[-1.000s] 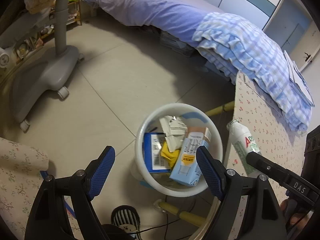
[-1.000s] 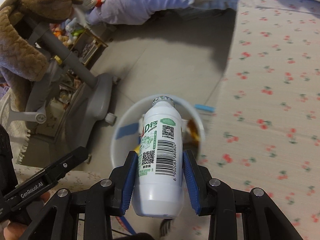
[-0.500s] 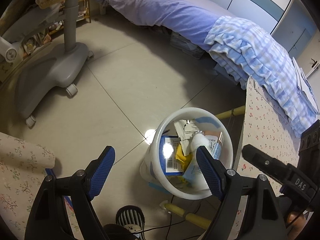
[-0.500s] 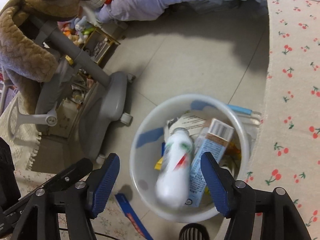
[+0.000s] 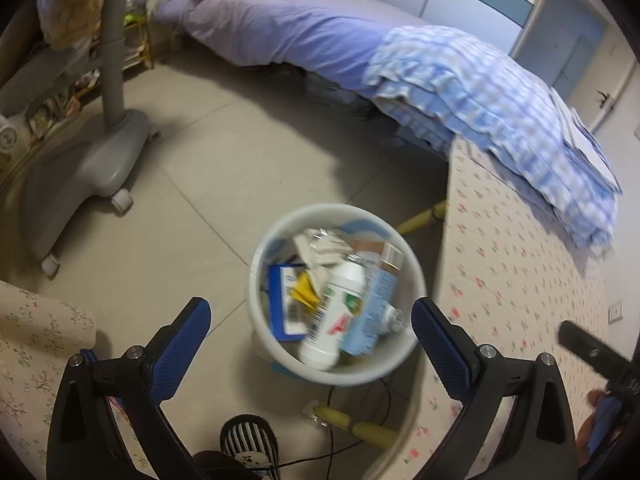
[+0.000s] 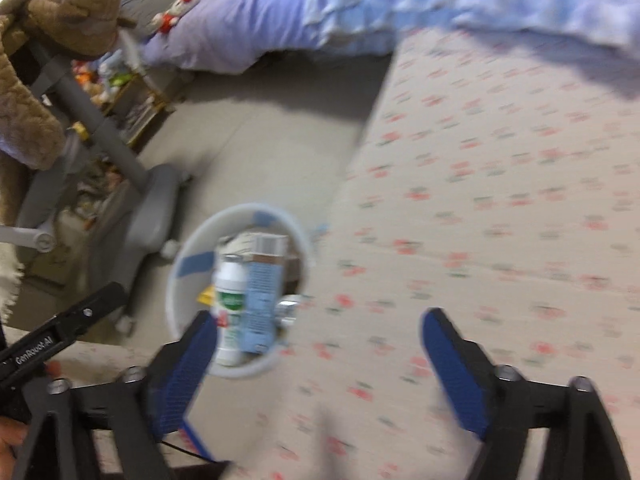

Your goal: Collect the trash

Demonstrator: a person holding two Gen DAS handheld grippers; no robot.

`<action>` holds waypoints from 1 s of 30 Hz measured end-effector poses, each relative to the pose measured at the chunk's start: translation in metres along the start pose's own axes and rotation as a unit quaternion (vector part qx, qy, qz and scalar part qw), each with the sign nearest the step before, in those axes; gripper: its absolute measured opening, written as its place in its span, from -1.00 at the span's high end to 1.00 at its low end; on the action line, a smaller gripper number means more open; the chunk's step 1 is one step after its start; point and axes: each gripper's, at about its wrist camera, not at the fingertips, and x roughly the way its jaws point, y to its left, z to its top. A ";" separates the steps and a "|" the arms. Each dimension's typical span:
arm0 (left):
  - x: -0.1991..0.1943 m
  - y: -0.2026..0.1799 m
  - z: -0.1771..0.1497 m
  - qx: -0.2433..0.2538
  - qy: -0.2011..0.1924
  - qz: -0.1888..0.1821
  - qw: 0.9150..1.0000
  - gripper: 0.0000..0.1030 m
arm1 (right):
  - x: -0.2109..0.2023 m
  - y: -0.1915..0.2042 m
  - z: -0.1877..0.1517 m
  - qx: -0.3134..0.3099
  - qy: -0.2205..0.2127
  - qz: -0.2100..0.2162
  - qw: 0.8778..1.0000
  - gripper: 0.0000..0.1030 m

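Rubbish fills the white bin (image 5: 280, 344) in the left wrist view: a white bottle (image 5: 336, 312) lies slanted on top, beside a pale blue carton (image 5: 374, 308), a blue-edged packet (image 5: 282, 300) and a scrap of yellow wrapper (image 5: 304, 294). The left gripper (image 5: 310, 326) hangs above the bin with its jaws opening wide and nothing between the pads; the bin is far below them, standing on the tiled floor (image 5: 180, 184) just beside the edge of a table with a cherry-print cloth (image 5: 520, 264). A bed (image 5: 304, 36) stands beyond.

From the right wrist, blurred by motion, the right gripper (image 6: 318, 354) is over the tablecloth (image 6: 500, 200), jaws opening and empty. The bin (image 6: 180, 312) sits low to its left, with the bottle (image 6: 230, 304) and carton (image 6: 262, 300) inside.

As for progress, the bottle is in the bin and several pieces are already gathered there. Every stretch of cloth that shows looks bare of litter, though much of it is smeared or out of frame, so I cannot say whether anything is left to pick up.
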 end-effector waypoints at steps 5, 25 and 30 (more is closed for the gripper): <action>-0.012 -0.029 -0.026 0.035 -0.006 -0.011 0.999 -1.00 | -0.043 -0.029 -0.022 0.013 -0.027 -0.038 0.999 -1.00; -0.053 -0.083 -0.117 0.085 -0.060 0.006 0.995 -1.00 | -0.103 -0.034 -0.131 -0.034 -0.145 -0.168 0.974 -1.00; -0.056 -0.092 -0.122 0.103 -0.067 0.003 0.992 -1.00 | -0.103 -0.033 -0.133 -0.039 -0.157 -0.178 0.971 -1.00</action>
